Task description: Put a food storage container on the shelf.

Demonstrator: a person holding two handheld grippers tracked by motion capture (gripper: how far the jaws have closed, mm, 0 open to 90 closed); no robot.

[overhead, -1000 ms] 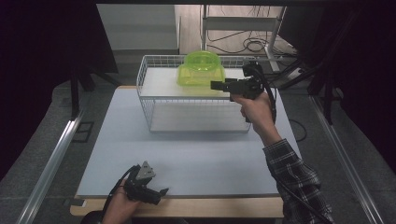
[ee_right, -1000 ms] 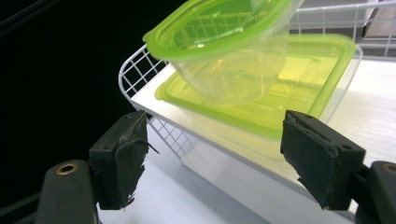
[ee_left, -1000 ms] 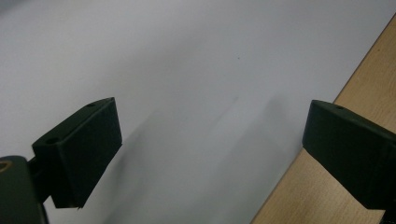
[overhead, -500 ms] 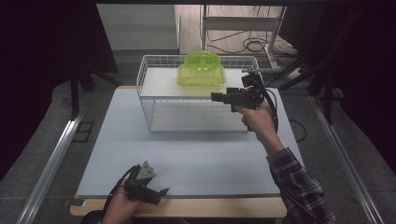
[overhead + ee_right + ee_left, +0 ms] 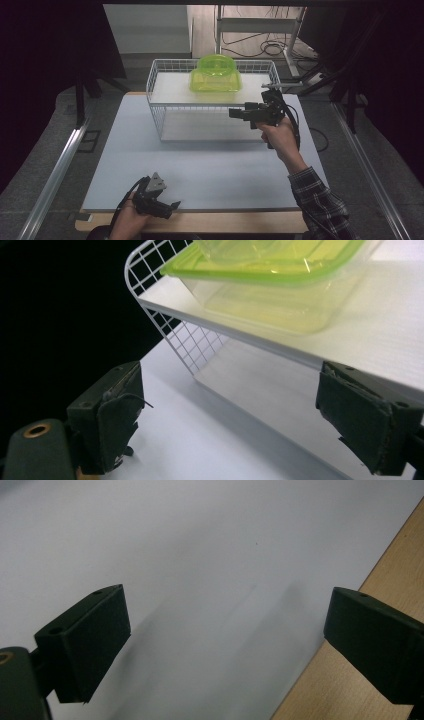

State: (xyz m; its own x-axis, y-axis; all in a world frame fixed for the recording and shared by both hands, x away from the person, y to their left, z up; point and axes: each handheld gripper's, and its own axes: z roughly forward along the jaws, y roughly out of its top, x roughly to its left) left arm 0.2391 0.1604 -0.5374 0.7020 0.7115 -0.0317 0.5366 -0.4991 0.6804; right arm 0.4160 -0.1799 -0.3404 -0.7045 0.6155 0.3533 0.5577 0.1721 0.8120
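- Pale grey matting covers the counter (image 5: 210,165); a white wire rack (image 5: 165,107) stands at its far side
- green container (image 5: 216,75) sits on the rack's top shelf, toward its right end
- right claw (image 5: 239,114) hovers at the rack's right front, jaws spread wide, empty
- left claw (image 5: 167,209) rests near the counter's front edge, wide open, holding nothing

left tool (image 5: 172,206): black body, grey three-cornered top plate, black cable, blocky black jaws | right tool (image 5: 236,113): black, worn dark jaw pads, brass screw | right sleeve (image 5: 320,202): dark plaid
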